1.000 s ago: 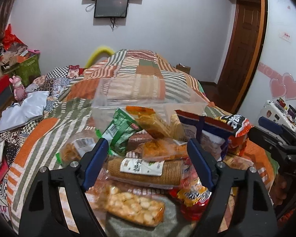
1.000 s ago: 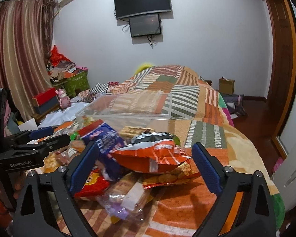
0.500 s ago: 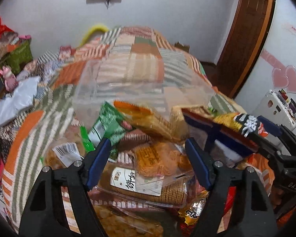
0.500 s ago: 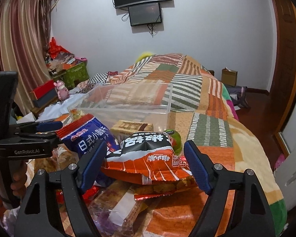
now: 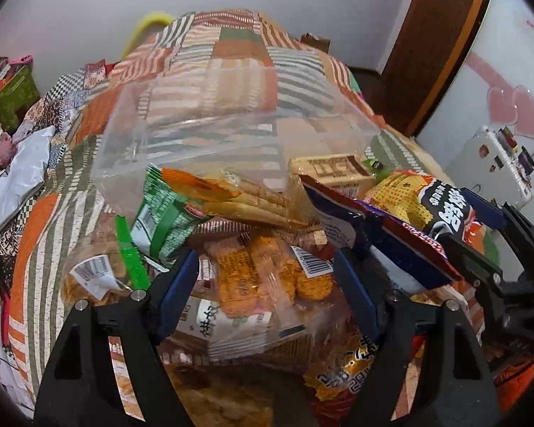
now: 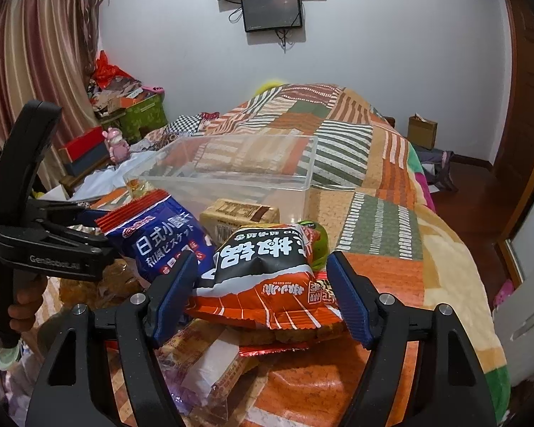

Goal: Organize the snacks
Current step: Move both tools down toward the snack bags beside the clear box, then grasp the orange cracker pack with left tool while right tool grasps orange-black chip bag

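- Step in hand: you are at the pick stage of sorting the snacks. The pile lies on the bed [image 6: 391, 213], heaped just in front of the clear plastic bin [image 6: 304, 163], which appears empty.
- Right claw [image 6: 261, 295]: its jaws have just been closing around the orange-and-black snack bag [image 6: 267, 270]. The bag sits between the blue pads; the pads [image 6: 174, 291] stand at or very near the bag's edges, and a firm pinch is not yet evident. Treat this claw as spread about the bag.
- Left claw [image 5: 267, 295]: its jaws have just eased in slightly. It stands spread above a clear packet of orange crackers [image 5: 267, 274], with a round biscuit pack [image 5: 210, 323] under it. Nothing is pinched.
- Pose: you tilt the left claw steeply down into the pile; you hold the right claw at a shallower downward angle, aimed toward the bin. The two claws sit side by side, close together.
- Next move, as a judgement: finish closing the right claw on the bag, lift it clear of the blue biscuit bag [image 6: 163, 238] beside it, then carry it over the bin's near wall.
- Caution: the bags overlap, so a lift may drag a neighbour.
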Tool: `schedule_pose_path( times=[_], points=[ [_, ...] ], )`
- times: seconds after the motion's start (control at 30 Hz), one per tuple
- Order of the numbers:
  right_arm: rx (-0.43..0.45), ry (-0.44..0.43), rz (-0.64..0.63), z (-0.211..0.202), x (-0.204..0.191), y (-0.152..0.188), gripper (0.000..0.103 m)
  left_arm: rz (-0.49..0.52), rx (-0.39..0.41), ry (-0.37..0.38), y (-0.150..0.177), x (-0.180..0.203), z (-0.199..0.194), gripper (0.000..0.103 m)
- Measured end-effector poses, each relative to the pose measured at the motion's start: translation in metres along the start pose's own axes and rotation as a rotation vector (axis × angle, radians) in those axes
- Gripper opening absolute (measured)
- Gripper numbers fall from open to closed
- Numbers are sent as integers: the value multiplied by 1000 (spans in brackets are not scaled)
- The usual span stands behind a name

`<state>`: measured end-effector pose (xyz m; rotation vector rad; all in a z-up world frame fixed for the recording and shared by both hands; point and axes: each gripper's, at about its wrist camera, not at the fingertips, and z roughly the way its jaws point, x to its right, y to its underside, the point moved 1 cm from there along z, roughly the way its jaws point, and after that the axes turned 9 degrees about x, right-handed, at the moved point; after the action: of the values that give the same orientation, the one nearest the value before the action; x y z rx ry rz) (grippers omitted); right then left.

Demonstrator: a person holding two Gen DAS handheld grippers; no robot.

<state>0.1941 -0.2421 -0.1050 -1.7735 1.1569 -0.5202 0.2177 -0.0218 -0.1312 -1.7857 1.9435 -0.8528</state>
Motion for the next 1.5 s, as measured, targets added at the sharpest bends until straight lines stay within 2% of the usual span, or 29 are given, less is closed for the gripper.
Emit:
schedule_pose_path(
  times=[0.17,0.2,0.27,0.3,0.37,0.6,0.8,0.9,0.97,1.03,1.3,1.43,1.5],
  points=[
    [7,11,-14,1,-3,3,71,-75,-46,11,2,-12,17,81],
    [5,13,-15,1,-3,4,62,-91,-54,20,3,-14,19,81],
    [1,7,-15,2,-3,4,57,-118,-67,37,6,-17,23,81],
    [3,6,-11,2,-2,3,53,-115,-69,41,6,-16,23,79],
    [3,-2,-4,2,-1,2,51,-99,-73,70,6,-14,22,66],
    [10,-13,3,-2,-3,2,49,-26,-9,43,14,-10,0,59],
    [-11,-18,-16,-7,-5,3,48,12,13,52,29,-16,-29,56],
    [-35,-15,-30,-8,-7,2,51,23,18,47,39,-16,-39,56],
    [-43,-5,-38,-7,-9,1,59,28,27,42,45,-19,-42,56],
    [-46,13,-51,-4,-11,1,78,35,41,34,49,-19,-44,56],
    [-52,83,-125,20,-23,5,82,26,56,29,49,-19,-41,57],
    [-45,95,-111,23,-20,8,79,24,45,53,48,-17,-38,72],
    [-40,93,-117,21,-21,9,77,39,43,43,49,-13,-35,73]
  ],
)
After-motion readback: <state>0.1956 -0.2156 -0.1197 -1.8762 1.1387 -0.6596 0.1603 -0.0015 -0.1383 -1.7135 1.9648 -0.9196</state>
